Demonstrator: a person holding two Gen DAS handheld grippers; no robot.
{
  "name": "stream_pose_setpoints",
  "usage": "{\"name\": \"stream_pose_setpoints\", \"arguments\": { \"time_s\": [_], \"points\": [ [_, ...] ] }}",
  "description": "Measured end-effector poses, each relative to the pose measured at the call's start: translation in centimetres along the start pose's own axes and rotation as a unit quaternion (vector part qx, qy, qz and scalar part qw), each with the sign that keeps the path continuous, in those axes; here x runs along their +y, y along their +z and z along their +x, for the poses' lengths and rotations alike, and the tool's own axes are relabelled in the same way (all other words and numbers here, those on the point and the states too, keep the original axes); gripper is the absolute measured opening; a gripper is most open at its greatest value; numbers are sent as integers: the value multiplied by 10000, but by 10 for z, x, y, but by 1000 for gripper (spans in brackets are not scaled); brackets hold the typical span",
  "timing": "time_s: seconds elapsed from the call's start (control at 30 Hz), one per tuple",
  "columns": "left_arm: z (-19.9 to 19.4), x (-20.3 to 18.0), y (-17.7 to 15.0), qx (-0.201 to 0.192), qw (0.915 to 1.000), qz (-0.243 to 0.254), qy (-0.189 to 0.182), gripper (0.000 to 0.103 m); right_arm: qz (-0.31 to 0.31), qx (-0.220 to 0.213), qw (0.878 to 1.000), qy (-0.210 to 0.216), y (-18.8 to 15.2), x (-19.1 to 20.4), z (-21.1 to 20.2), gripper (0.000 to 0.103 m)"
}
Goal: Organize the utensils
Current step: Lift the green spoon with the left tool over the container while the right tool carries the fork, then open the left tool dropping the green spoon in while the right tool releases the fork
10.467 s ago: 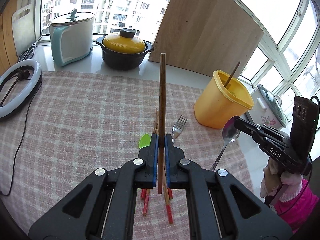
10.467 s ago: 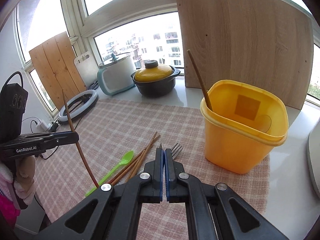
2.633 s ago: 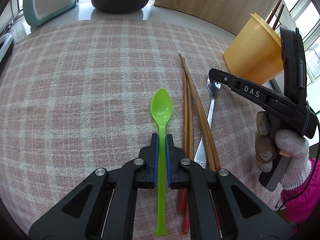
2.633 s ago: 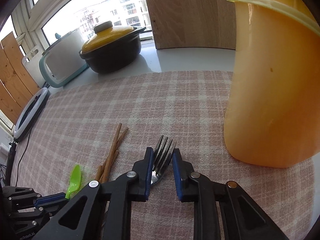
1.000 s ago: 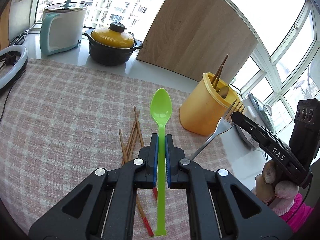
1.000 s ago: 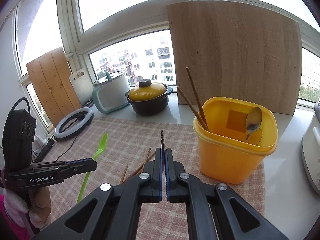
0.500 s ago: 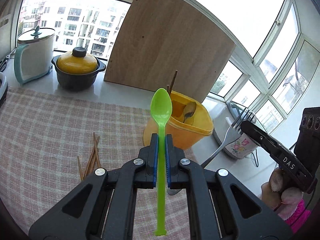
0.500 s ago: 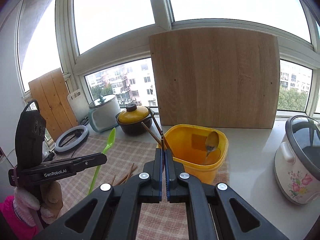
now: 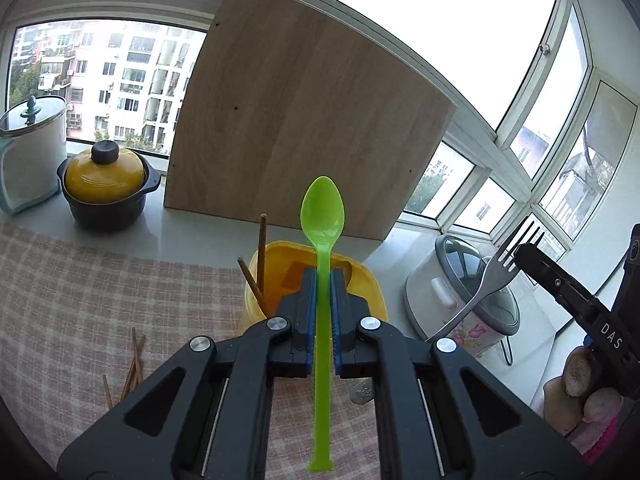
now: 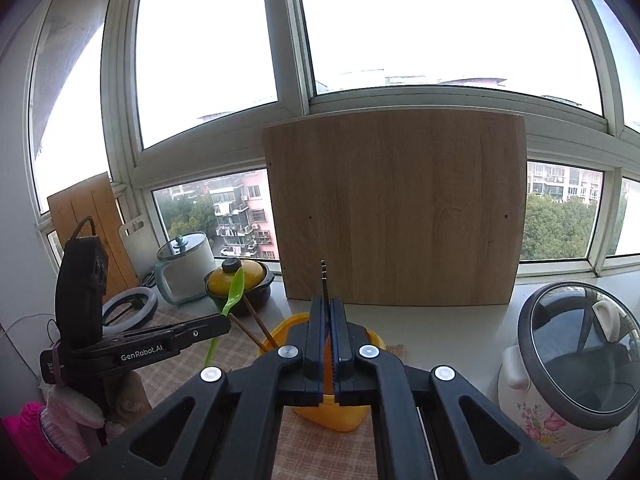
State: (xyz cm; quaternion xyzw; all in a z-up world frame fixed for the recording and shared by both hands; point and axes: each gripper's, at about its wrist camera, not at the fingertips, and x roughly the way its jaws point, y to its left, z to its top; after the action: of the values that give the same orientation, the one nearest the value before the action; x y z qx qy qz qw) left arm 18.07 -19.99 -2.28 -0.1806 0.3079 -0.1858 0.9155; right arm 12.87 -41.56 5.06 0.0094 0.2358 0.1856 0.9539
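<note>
My left gripper [image 9: 322, 280] is pinching one green plastic spoon [image 9: 322, 216] by its handle, bowl upward, raised in the air in front of the yellow container [image 9: 372, 284]. Its black jaws hide most of that container and the lower parts of the two brown chopsticks [image 9: 262, 248] standing inside at its left. My right gripper [image 10: 329, 312] is clamped on one metal fork [image 9: 496, 268]; in the right wrist view the fork is edge-on, only a thin sliver above the jaws, and the jaws cover most of the container. A few more chopsticks [image 9: 134, 364] lie on the checked cloth [image 9: 80, 288]; they are partly cut off, so I cannot count them. Both grippers tilt slightly downward, side by side above the container. A gloved hand [image 9: 580, 400] on the right gripper is cropped at the frame edge.
</note>
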Motion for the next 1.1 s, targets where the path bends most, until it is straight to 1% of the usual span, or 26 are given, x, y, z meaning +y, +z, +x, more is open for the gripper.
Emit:
{"name": "stream_pose_setpoints", "arguments": {
  "time_s": [0.17, 0.37, 0.6, 0.83, 1.0, 1.1],
  "points": [
    [20, -9, 10, -160, 9999, 12, 53, 5, -51, -65, 10000, -26, 9, -12, 5, 0],
    [44, -13, 20, -277, 9992, -60, 278, 5, -44, -52, 10000, -59, 15, -27, 19, 0],
    [64, -23, 26, -595, 9964, 40, 602, 5, 2, -31, 9999, -121, 18, -43, 33, 0],
    [84, -26, 27, -635, 9940, 87, 885, 5, 7, 78, 9998, -182, 16, -53, 47, 0],
    [94, -26, 23, -597, 9925, 198, 1052, 5, 32, 220, 9997, -130, 10, -54, 59, 0],
    [99, -25, 22, -614, 9921, 195, 1079, 5, 5, 296, 9995, -104, 7, -52, 64, 0]
  ]
}}
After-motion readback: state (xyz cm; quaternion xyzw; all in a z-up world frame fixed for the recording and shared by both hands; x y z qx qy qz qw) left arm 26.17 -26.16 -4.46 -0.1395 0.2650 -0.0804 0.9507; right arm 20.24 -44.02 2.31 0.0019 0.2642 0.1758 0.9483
